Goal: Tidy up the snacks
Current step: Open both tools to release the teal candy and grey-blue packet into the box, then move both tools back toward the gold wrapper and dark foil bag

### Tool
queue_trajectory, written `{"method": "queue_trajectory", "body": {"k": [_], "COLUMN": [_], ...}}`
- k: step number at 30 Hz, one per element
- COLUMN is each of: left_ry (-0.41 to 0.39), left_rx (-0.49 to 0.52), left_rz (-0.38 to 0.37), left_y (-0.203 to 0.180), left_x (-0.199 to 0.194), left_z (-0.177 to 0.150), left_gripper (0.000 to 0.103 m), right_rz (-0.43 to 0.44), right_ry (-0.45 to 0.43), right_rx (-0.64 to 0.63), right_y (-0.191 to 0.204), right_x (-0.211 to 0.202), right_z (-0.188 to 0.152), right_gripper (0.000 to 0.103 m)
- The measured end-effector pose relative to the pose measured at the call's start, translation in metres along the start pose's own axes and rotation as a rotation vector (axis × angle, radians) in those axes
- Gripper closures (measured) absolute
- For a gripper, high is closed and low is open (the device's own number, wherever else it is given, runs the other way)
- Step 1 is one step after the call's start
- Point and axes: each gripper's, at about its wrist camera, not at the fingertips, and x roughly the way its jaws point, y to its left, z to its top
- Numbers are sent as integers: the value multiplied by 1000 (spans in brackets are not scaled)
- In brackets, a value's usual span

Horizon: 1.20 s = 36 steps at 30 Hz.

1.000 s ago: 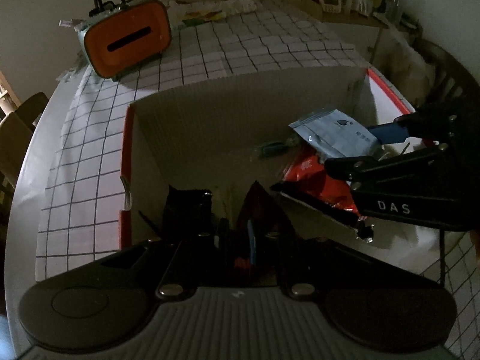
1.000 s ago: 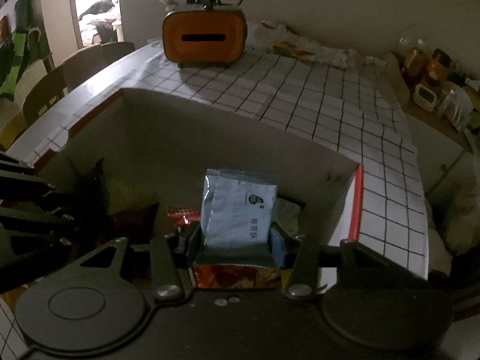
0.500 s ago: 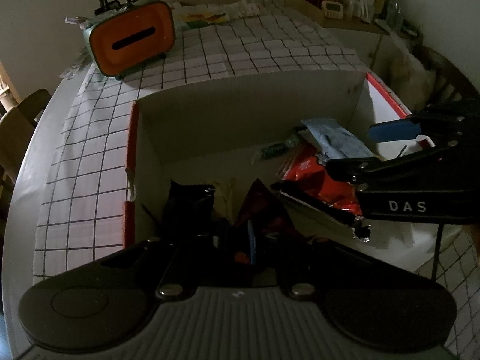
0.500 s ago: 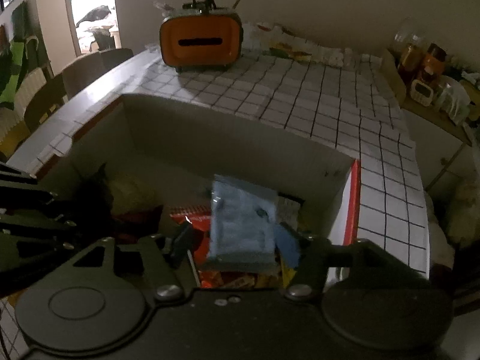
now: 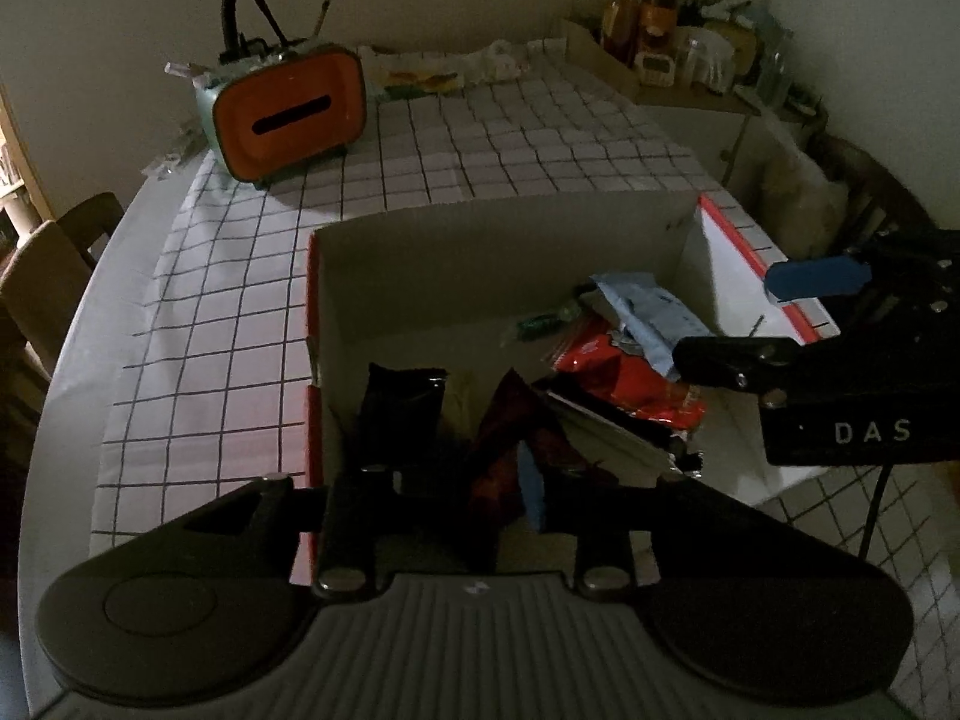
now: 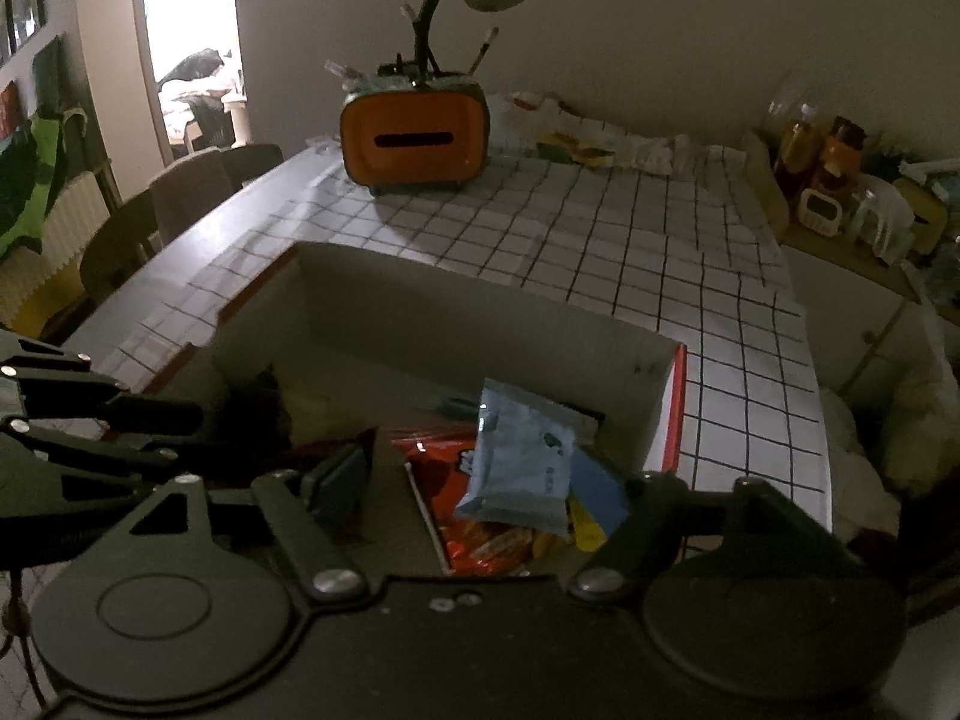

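Both your grippers stood over the cardboard box (image 6: 630, 354) of snacks

Your right gripper (image 6: 474, 480) had just been opening and stood wide, the pale blue packet (image 6: 522, 462) lying loose on the red bag (image 6: 444, 468); your left gripper (image 5: 474, 474) had just been opening, narrowly, the dark red packet (image 5: 510, 420) seemingly free between its fingers

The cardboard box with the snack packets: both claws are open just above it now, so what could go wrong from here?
1. The light blue packet lies tilted on the red snack bag, not flat; it may slide.
2. The left claw, whose jaws have just been opening, sits close around the dark red packet and could drag it out when lifting.
3. The right claw, also just opened, hangs near the cardboard box wall and might bump it.
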Motion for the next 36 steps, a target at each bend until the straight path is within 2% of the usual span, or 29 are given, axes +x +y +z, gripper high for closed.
{"method": "queue_trajectory", "body": {"k": [2,4,11,14,21,24,30,36], "left_ry": [-18,-42,-85,-98,-138,-149,-165,-151], "left_rx": [2,3,14,14,23,31,44,30], "left_rz": [0,1,-11,-19,-33,-40,-45,-44], "left_y": [0,0,0,0,3,5,13,27], "left_x": [-10,-19,-50,-62,-89,-99,-115,-118], "left_z": [-3,-6,-20,-27,-46,-55,-76,-107], "left_gripper": [51,39,33,31,21,17,15,7], "right_rz": [8,8,26,28,62,71,107,156], "right_ry": [-6,-12,-35,-54,-72,-86,-95,-76], "right_rx": [6,5,3,6,8,3,-13,-4], "right_y": [4,9,25,31,45,53,71,86], "right_x": [-10,-18,-50,-63,-89,-98,-107,-103], "right_z": [-4,-7,-20,-25,-39,-46,-57,-76], "right_gripper": [23,21,20,9,7,0,0,0]}}
